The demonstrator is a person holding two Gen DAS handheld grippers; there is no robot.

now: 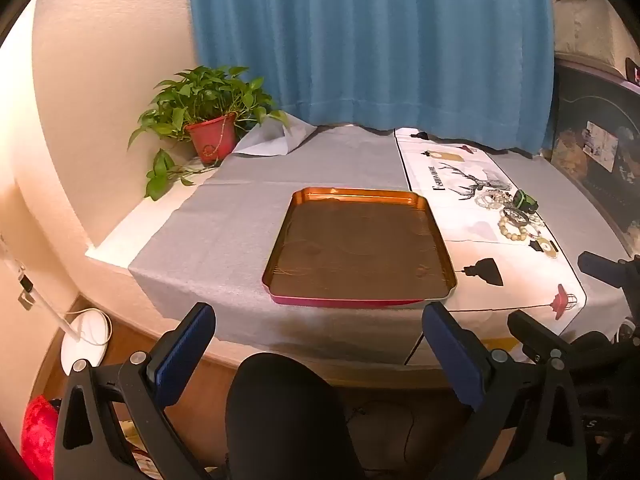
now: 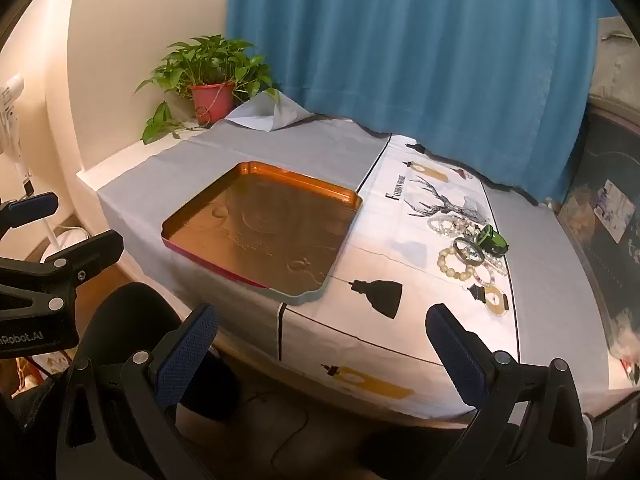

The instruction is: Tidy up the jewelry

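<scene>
A pile of jewelry (image 1: 510, 212) (image 2: 468, 246) lies on the white printed cloth at the right: several bead bracelets, a cream bead bracelet (image 2: 456, 266), a metal bangle (image 2: 469, 249) and a small green object (image 2: 494, 240). An empty copper-coloured tray (image 1: 436, 232) (image 2: 340, 236) with a red outer wall sits left of the pile. My left gripper (image 1: 320, 344) is open and empty, held off the table's front edge before the tray. My right gripper (image 2: 322, 344) is open and empty, held off the front edge, nearer the pile. The left gripper also shows in the right wrist view (image 2: 68, 224).
A potted green plant (image 1: 208, 120) (image 2: 212, 80) stands at the far left corner by the wall. A blue curtain (image 1: 368, 40) hangs behind the table. A grey cloth (image 1: 224, 232) covers the left of the table. A person's dark knee (image 1: 280, 408) is below the edge.
</scene>
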